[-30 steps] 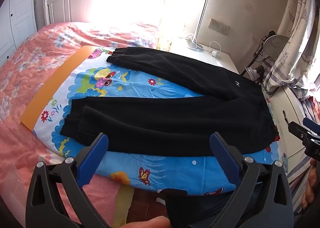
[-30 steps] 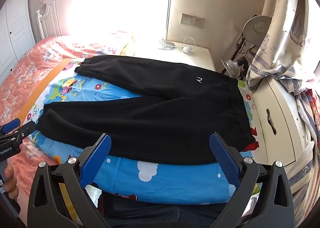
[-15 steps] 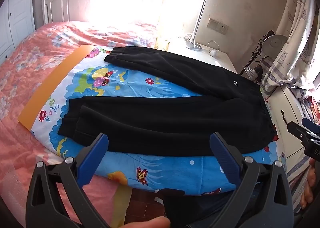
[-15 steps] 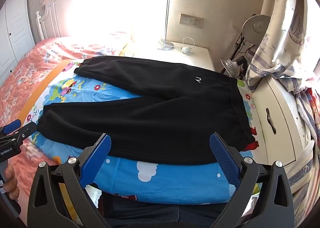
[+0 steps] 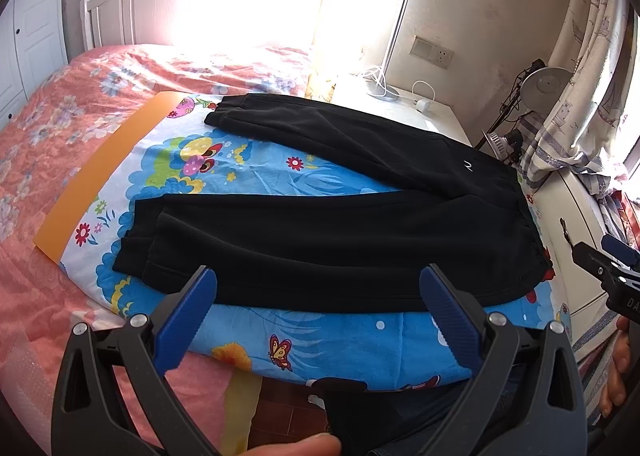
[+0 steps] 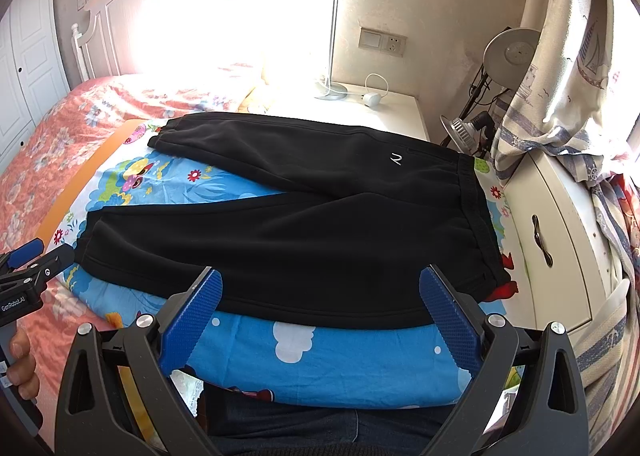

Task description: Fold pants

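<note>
Black pants [image 5: 328, 232] lie flat on a blue cartoon sheet [image 5: 256, 172], legs spread in a V toward the left and the waistband at the right; they also show in the right wrist view [image 6: 320, 232]. My left gripper [image 5: 318, 296] is open and empty, hovering above the near leg's front edge. My right gripper [image 6: 320, 298] is open and empty, above the near edge close to the waistband. Each gripper shows at the edge of the other's view: the right gripper [image 5: 608, 268] and the left gripper [image 6: 28, 268].
The sheet lies on an orange board [image 5: 100, 172] on a pink floral bed [image 5: 48, 128]. A white nightstand [image 6: 376, 108] with a lamp base and charger stands behind. A white cabinet [image 6: 548, 240], desk lamp [image 6: 512, 52] and curtain [image 6: 572, 56] are at the right.
Both grippers have shifted only slightly; the left view has drifted a little so the pants sit marginally higher. Both stay open and the pants have not moved.
</note>
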A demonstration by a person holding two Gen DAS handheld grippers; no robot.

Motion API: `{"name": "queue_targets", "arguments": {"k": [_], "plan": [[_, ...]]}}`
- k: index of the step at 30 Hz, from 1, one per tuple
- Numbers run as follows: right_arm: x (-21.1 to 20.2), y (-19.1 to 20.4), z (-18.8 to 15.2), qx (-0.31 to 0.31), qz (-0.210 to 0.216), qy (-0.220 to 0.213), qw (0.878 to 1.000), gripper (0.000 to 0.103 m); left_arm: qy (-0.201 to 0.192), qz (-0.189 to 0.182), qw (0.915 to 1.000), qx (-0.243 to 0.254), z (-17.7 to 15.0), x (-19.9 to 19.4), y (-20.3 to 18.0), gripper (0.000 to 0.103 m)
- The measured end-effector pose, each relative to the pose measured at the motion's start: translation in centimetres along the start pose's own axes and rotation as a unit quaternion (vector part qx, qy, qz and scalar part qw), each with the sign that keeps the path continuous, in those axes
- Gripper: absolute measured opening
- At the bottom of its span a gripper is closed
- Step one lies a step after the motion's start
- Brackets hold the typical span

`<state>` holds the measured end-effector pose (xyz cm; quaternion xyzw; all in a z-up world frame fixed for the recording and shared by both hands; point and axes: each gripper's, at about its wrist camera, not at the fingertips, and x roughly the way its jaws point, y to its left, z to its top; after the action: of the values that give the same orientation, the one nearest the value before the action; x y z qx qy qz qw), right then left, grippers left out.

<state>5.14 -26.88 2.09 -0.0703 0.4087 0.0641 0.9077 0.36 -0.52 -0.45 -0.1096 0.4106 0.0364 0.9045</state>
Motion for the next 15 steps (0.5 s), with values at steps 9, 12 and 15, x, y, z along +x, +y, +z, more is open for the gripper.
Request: {"name": "queue_targets", "arguments": {"k": [9, 12, 15], "plan": [[0.1, -0.03, 0.03, 0.001, 0.0, 0.0, 1.0, 0.096, 0.0, 0.001, 1.0, 0.0, -0.02, 0.04, -0.12, 0.101], [0.07, -0.03, 0.01, 0.001, 0.0, 0.0, 1.0, 0.096, 0.0, 0.001, 1.0, -0.001, 0.01, 0.01, -0.06, 0.101], [0.09, -0.06, 0.01, 0.002, 0.001, 0.0, 1.0, 0.096, 0.001, 0.001, 1.0, 0.0, -0.02, 0.08, -0.14, 0.101]]}}
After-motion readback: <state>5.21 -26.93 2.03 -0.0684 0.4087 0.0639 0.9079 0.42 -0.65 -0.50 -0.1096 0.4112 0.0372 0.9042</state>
